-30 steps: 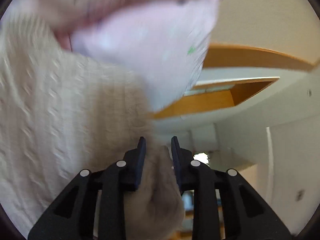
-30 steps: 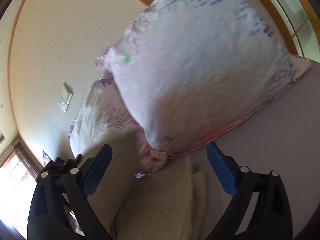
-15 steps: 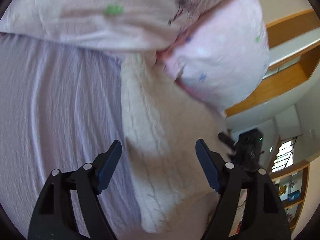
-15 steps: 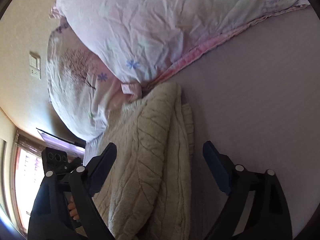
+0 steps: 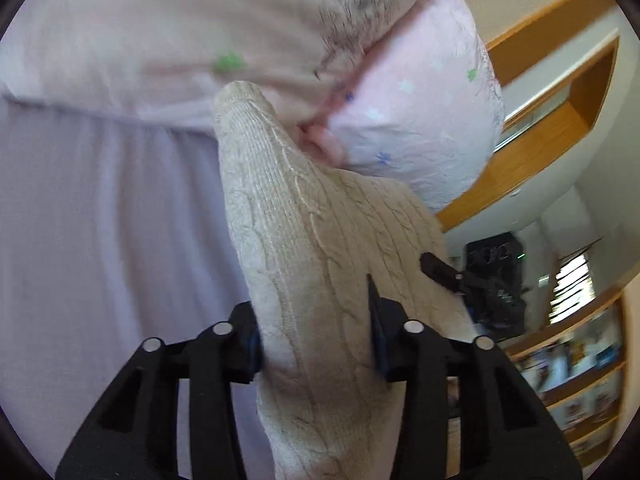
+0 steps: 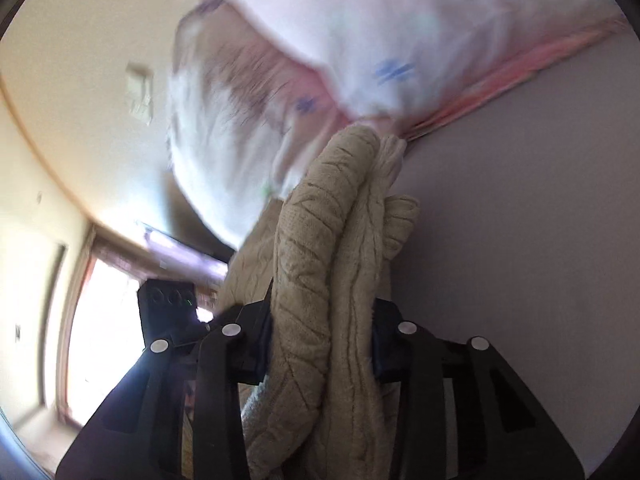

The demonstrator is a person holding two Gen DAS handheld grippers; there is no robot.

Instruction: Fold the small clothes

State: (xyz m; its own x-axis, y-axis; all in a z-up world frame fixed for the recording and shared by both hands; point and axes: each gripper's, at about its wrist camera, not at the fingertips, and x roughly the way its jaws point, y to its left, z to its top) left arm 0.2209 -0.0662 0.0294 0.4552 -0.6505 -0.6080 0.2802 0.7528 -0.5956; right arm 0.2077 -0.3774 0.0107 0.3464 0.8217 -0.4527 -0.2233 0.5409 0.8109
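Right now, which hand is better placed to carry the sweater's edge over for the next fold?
Probably the right gripper: its fingers bracket the cream sweater where layers bunch. The left gripper holds flatter knit.

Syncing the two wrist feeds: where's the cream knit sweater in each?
Left wrist: cream knit sweater runs centre to bottom, between the left gripper fingers.
Right wrist: sweater bunched centre-bottom, in the right gripper.
Shared landmark: pink pillow.

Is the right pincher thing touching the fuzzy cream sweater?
Touching. The right wrist view shows the right gripper with its jaws pressed against both sides of the bunched cream sweater, with no gap showing.
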